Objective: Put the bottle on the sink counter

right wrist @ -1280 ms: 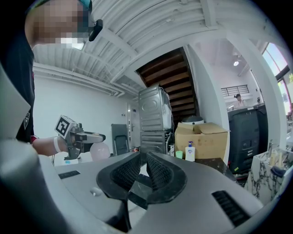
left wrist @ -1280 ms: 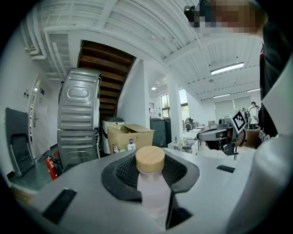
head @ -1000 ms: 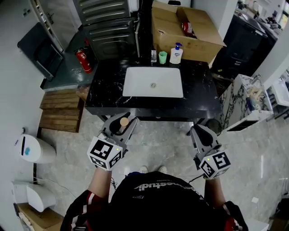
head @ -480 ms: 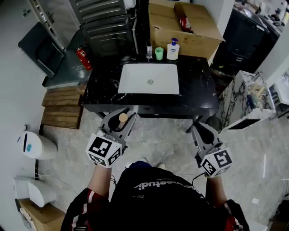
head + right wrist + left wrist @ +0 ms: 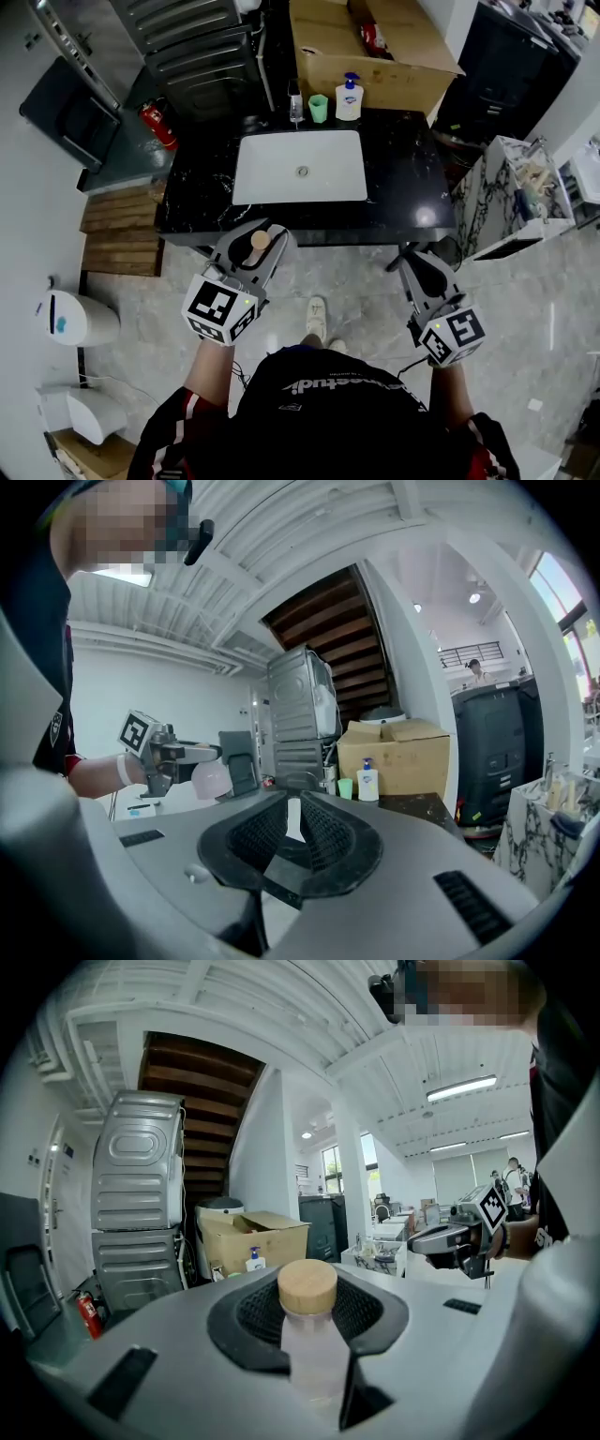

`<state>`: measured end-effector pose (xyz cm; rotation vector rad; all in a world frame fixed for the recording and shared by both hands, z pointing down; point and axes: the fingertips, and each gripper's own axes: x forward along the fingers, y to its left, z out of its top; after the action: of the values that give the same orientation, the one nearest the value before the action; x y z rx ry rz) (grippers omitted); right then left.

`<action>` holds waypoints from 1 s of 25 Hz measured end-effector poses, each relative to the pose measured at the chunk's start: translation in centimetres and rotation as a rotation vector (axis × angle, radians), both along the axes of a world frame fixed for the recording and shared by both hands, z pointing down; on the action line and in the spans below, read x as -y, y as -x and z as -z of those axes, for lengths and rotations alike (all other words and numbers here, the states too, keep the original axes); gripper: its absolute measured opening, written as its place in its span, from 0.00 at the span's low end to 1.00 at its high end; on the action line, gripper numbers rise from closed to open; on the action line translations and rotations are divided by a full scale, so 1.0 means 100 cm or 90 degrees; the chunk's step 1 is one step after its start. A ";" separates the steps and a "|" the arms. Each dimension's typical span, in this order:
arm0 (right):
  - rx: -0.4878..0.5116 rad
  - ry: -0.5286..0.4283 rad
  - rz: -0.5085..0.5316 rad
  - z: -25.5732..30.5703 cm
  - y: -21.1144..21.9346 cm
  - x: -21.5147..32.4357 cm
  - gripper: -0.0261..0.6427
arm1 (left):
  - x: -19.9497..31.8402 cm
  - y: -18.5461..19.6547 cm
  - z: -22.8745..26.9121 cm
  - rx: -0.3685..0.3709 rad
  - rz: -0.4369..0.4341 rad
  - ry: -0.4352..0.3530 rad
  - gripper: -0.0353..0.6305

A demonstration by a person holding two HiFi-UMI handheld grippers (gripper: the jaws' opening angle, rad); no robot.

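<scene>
before sink counter [image 5: 195, 192], left gripper [image 5: 265, 232] clamping bottle [image 5: 309, 1340]

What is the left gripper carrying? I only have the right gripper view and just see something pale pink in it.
Observer: A translucent bottle with a round wooden cap. The left gripper view shows the left gripper shut on its body.
Operator: Over the counter?
Observer: The head view puts it at the front edge of the black counter, with the bottle not set down.
Operator: Room to land it?
Observer: In the head view a white sink sits in the middle, with black counter showing on both sides.
</scene>
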<state>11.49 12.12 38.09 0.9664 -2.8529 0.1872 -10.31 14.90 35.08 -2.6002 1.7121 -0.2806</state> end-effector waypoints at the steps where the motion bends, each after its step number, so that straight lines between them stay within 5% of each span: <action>1: -0.004 0.000 -0.004 -0.001 0.002 0.008 0.14 | 0.010 0.002 -0.002 0.002 -0.005 0.000 0.23; 16: 0.000 -0.022 -0.059 0.026 0.060 0.138 0.14 | 0.157 0.025 0.008 -0.027 -0.113 -0.019 0.23; 25: 0.013 -0.032 -0.118 0.033 0.053 0.180 0.14 | 0.217 0.021 -0.002 -0.032 -0.153 -0.011 0.23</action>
<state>6.20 -5.86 34.82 1.2472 -2.7961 0.1432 -12.37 -6.75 35.24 -2.7855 1.3857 -0.1938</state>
